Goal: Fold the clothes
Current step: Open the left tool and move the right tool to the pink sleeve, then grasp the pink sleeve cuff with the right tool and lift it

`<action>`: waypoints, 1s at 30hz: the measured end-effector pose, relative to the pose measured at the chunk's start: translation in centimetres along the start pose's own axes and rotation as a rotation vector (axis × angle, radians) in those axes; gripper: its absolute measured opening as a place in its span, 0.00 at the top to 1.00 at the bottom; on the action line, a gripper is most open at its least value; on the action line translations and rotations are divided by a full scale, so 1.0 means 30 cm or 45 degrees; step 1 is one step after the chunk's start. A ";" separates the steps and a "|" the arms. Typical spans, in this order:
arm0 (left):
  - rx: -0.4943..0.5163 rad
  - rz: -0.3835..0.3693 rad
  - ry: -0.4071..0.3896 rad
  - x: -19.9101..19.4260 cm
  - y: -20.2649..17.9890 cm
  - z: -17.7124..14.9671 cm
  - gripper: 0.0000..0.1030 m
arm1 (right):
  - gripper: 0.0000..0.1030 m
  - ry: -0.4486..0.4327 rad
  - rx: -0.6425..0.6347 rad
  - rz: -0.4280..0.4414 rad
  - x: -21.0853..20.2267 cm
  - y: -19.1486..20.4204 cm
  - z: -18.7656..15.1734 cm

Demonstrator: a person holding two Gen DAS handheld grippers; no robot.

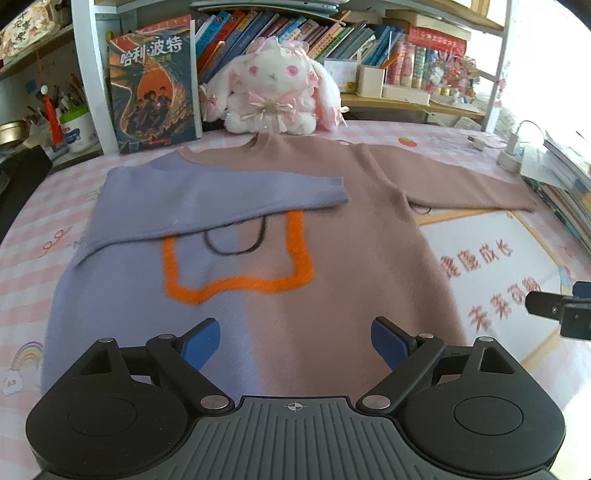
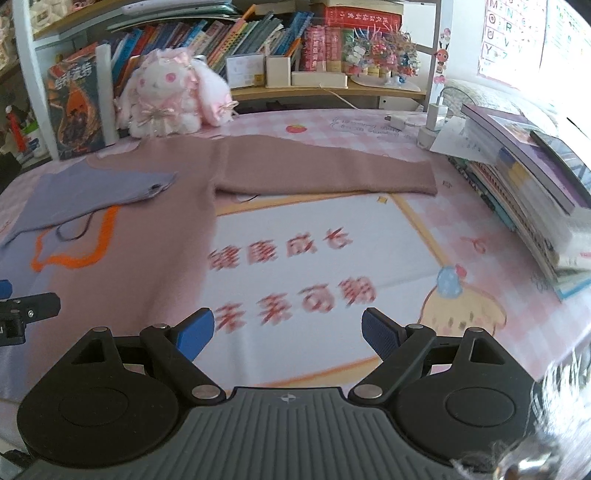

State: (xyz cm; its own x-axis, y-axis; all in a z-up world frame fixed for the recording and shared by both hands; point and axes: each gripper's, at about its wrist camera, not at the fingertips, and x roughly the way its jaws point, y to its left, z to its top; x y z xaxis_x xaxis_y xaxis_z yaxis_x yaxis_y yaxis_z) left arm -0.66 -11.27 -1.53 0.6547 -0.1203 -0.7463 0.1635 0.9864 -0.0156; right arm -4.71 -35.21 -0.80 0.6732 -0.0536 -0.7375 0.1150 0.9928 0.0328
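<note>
Left wrist view: 哈利·波特 on a book beside the plush rabbit; sweater flat on tabletop; my left hand-held gripper and right hand-held gripper spread, empty.

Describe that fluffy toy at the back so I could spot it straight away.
Find the bookshelf behind the pink checked tabletop. At its foot, just beyond the sweater's collar, sits a white plush bunny. Unlike the tall Harry Potter book standing beside it, it is soft, with pink eyes, droopy ears and pink ribbon bows.
</note>
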 end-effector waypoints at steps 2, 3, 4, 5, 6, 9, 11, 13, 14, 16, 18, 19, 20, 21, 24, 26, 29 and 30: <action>-0.020 0.013 0.005 0.020 -0.042 0.023 0.11 | 0.16 -0.006 0.024 0.016 0.032 -0.066 0.038; -0.030 0.022 0.013 0.031 -0.063 0.033 0.11 | 0.16 -0.005 0.038 0.021 0.050 -0.098 0.055; -0.036 0.034 0.019 0.038 -0.082 0.040 0.11 | 0.16 -0.003 0.052 0.024 0.069 -0.128 0.073; -0.042 0.047 0.024 0.043 -0.100 0.046 0.11 | 0.16 0.004 0.069 0.029 0.092 -0.161 0.090; -0.047 0.060 0.029 0.049 -0.119 0.052 0.11 | 0.16 0.011 0.085 0.039 0.115 -0.196 0.109; -0.085 0.100 0.027 0.057 -0.164 0.063 0.11 | 0.16 0.013 0.097 0.071 0.170 -0.276 0.158; -0.116 0.129 0.028 0.060 -0.184 0.067 0.11 | 0.16 0.013 0.082 0.088 0.212 -0.324 0.191; -0.146 0.158 0.032 0.060 -0.200 0.064 0.11 | 0.16 0.018 0.080 0.099 0.251 -0.367 0.217; -0.158 0.170 0.033 0.060 -0.205 0.062 0.11 | 0.16 0.021 0.079 0.104 0.271 -0.389 0.230; -0.181 0.198 0.037 0.054 -0.216 0.056 0.11 | 0.16 0.031 0.084 0.112 0.311 -0.429 0.253; -0.198 0.230 0.044 0.052 -0.228 0.054 0.11 | 0.16 0.041 0.085 0.124 0.347 -0.459 0.272; -0.205 0.251 0.052 0.050 -0.232 0.051 0.11 | 0.16 0.046 0.084 0.131 0.365 -0.472 0.282; -0.216 0.273 0.058 0.047 -0.234 0.050 0.11 | 0.16 0.050 0.083 0.137 0.382 -0.485 0.291; -0.228 0.296 0.063 0.042 -0.234 0.048 0.11 | 0.16 0.056 0.085 0.141 0.398 -0.498 0.299; -0.278 0.337 0.057 0.027 -0.226 0.050 0.11 | 0.16 0.062 0.101 0.147 0.438 -0.532 0.322; -0.298 0.345 0.052 0.021 -0.225 0.052 0.11 | 0.16 0.063 0.114 0.147 0.460 -0.550 0.336; -0.285 0.354 0.061 0.021 -0.239 0.054 0.11 | 0.18 0.059 0.134 0.160 0.491 -0.569 0.353; -0.273 0.356 0.068 0.021 -0.247 0.055 0.11 | 0.19 0.052 0.137 0.161 0.498 -0.573 0.358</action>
State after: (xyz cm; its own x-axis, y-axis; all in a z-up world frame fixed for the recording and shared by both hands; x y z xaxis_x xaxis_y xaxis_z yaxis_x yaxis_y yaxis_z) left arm -0.24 -18.83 -0.80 0.6116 0.1583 -0.7752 -0.1792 0.9820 0.0592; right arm 11.23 -54.23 -5.15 0.6573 0.0778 -0.7496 0.1103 0.9740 0.1979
